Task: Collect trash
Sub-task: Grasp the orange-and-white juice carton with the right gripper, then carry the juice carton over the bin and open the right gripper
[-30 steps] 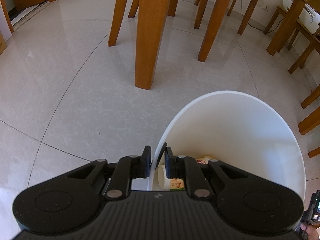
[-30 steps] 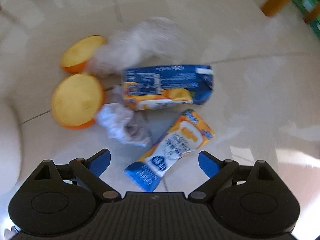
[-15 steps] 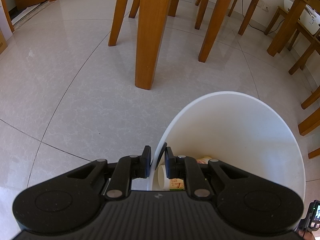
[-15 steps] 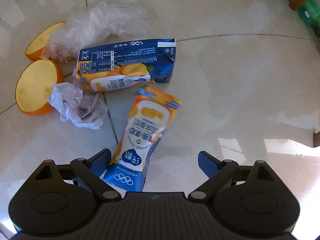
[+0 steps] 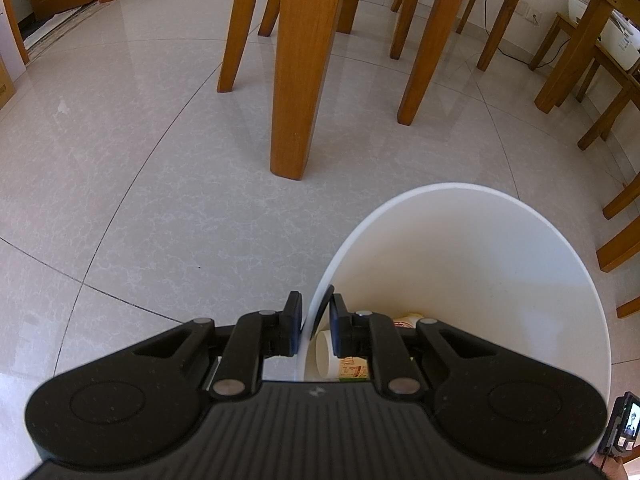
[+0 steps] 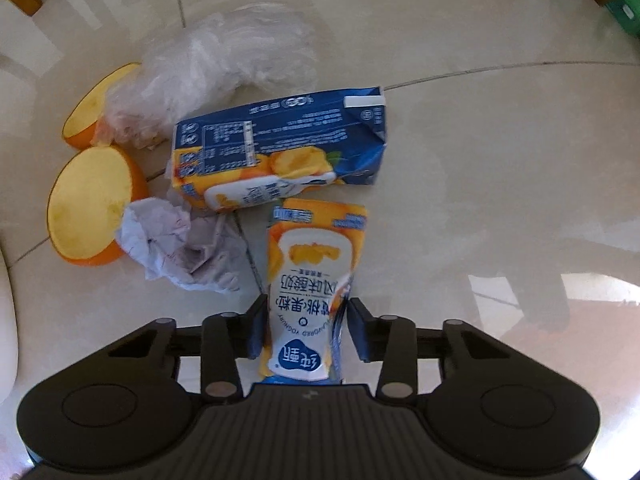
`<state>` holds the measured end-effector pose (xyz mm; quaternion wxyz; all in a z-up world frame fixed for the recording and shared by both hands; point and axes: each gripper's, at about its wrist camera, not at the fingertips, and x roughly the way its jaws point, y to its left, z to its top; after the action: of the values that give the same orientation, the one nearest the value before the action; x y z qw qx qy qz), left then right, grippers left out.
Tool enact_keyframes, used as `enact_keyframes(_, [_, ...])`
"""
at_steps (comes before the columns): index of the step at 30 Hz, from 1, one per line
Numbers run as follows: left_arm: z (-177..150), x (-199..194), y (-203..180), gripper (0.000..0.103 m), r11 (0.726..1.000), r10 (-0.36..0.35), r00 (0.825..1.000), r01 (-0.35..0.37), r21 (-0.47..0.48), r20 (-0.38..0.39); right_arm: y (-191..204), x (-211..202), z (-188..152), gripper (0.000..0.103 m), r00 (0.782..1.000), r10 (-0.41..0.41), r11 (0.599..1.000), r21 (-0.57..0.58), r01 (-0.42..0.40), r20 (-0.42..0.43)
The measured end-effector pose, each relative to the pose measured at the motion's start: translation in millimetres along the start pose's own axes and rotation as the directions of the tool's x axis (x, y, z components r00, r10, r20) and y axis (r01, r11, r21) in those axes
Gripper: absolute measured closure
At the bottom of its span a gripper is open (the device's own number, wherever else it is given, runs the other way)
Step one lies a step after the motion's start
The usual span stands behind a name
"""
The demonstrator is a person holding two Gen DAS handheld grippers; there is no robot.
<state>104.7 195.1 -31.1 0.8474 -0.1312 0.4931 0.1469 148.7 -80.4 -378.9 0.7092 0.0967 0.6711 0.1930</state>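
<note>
The orange-and-white yogurt carton (image 6: pixel 310 280) lies flat on the pale floor tiles (image 6: pixel 480 160), its near end now between the jaws of the right gripper (image 6: pixel 306 330); a second ago it lay ahead of wide-spread jaws, and they have just been closing in on both of its sides, the blue pads at or very near its edges, though whether they press on it cannot be told. Just beyond it lies one blue juice carton (image 6: pixel 280 148), touching its far end. To the left sit one crumpled paper (image 6: pixel 180 248), two orange halves (image 6: pixel 90 204) cut side up, and one clear plastic bag (image 6: pixel 208 64). In the left wrist view nothing has shifted: the left gripper (image 5: pixel 314 322) stays clenched on the rim of the single white bin (image 5: pixel 500 272), which holds two paper cups (image 5: pixel 326 354) at its bottom. Wooden furniture legs (image 5: pixel 300 68) stand on the floor beyond the bin.
</note>
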Motion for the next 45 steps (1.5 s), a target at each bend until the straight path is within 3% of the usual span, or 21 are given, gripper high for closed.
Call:
enact_keyframes(19, [0.3,-0.2,0.1,0.091,1.000,-0.001,1.000,0.001,-0.003,-0.001,14.8,-37.0,-14.5,0.062,1.000,0.029,1.000,0.003,-0.029,0.008])
enact_keyframes(25, [0.2,-0.6,0.7,0.091,1.000,-0.001,1.000,0.001,-0.002,-0.001,10.5,-53.7,-13.2,0.062,0.999,0.044,0.999,0.000,-0.044,0.003])
enact_keyframes(26, [0.1,-0.8,1.0,0.091,1.000,-0.001,1.000,0.001,-0.003,-0.001,1.9,-57.3,0.5,0.062,0.999,0.052,0.999,0.008,-0.052,0.007])
enact_keyframes(34, [-0.1,-1.1,1.0,0.091,1.000,-0.002,1.000,0.002,-0.008,-0.002,28.8,-150.5,14.9,0.062,0.991,0.126,0.982,-0.148,-0.118,0.050])
enact_keyframes(45, [0.8,-2.2,1.0,0.091,1.000,-0.001,1.000,0.001,-0.014,-0.005,107.3,-297.9,49.1,0.062,0.955,0.266,0.898,-0.394,-0.197,0.129])
